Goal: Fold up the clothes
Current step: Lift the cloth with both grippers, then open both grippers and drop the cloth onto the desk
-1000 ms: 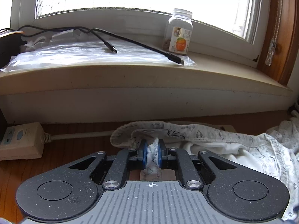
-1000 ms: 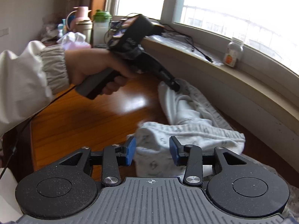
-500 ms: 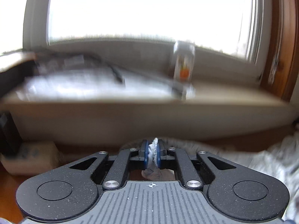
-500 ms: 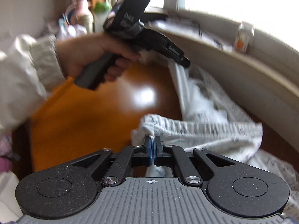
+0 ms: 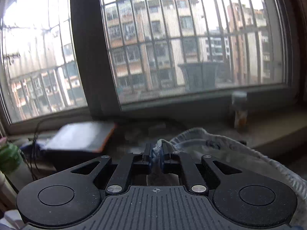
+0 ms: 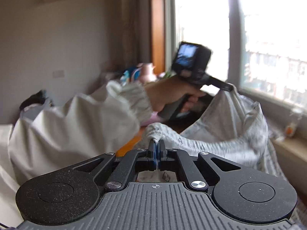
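Note:
A pale patterned garment (image 6: 230, 126) hangs lifted between the two grippers, its ribbed waistband stretched. In the right wrist view my right gripper (image 6: 156, 145) is shut on one corner of the waistband. Further off, a hand in a white sleeve holds the left gripper (image 6: 228, 87), which pinches the other corner high near the window. In the left wrist view my left gripper (image 5: 155, 150) is shut on a bunched bit of the garment (image 5: 220, 145), whose waistband curves off to the right.
A windowsill runs ahead with a small jar (image 5: 239, 111), a flat box (image 5: 80, 136) and cables. A green-lidded bottle (image 5: 8, 158) stands at the left edge. The wooden table (image 6: 130, 143) lies below; cluttered items sit by the far wall.
Both grippers have risen, lifting the garment off the table. The right gripper went from open to shut on the waistband. The left wrist view now looks out of the barred window.

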Tool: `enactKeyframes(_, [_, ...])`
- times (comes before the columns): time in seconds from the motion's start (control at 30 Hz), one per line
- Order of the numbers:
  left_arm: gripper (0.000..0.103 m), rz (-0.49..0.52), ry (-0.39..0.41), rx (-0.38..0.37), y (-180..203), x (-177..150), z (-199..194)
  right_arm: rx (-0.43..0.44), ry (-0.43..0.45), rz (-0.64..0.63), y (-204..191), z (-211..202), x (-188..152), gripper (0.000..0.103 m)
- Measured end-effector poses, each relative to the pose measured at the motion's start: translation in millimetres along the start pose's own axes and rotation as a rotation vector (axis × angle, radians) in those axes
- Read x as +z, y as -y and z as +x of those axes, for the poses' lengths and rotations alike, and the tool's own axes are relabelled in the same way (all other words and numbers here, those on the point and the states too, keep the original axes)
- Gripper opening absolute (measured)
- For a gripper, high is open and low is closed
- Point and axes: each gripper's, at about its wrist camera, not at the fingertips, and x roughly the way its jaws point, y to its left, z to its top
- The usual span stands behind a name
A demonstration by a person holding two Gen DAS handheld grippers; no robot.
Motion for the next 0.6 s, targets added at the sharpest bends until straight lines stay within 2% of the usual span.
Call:
enactKeyframes(0.07, [0.021,-0.027,-0.08,-0.012,-14.7,-23.7,11.9,0.017,-0.05,-0.018,-9.2,18.0,-7.9,0.004])
enactKeyframes(0.13, [0.025,-0.047,-0.106,-0.004,-26.5,-36.0,15.8,0.03,-0.081,-0.035,-13.0,28.6,-12.1,0.008])
enactKeyframes(0.17, [0.032,-0.058,-0.12,-0.001,-32.5,-42.1,17.7,0.039,-0.083,-0.044,-14.0,29.1,-12.2,0.01])
enactKeyframes(0.23, [0.037,-0.068,-0.139,0.003,-43.6,-49.1,17.2,0.024,-0.073,-0.062,-12.4,27.1,-10.6,0.024])
enactKeyframes(0.3, [0.037,-0.078,-0.134,-0.005,-52.6,-51.7,7.3,0.006,-0.068,-0.06,-3.3,25.1,-7.7,0.029])
enactKeyframes(0.43, [0.042,-0.093,-0.114,-0.065,-48.5,-62.8,-6.7,-0.079,-0.077,-0.047,30.9,24.8,-14.7,0.035])
enactKeyframes(0.6, [0.046,-0.105,-0.109,-0.185,-17.0,-109.5,-29.9,-0.234,-0.119,0.027,93.0,23.1,-59.3,0.037])
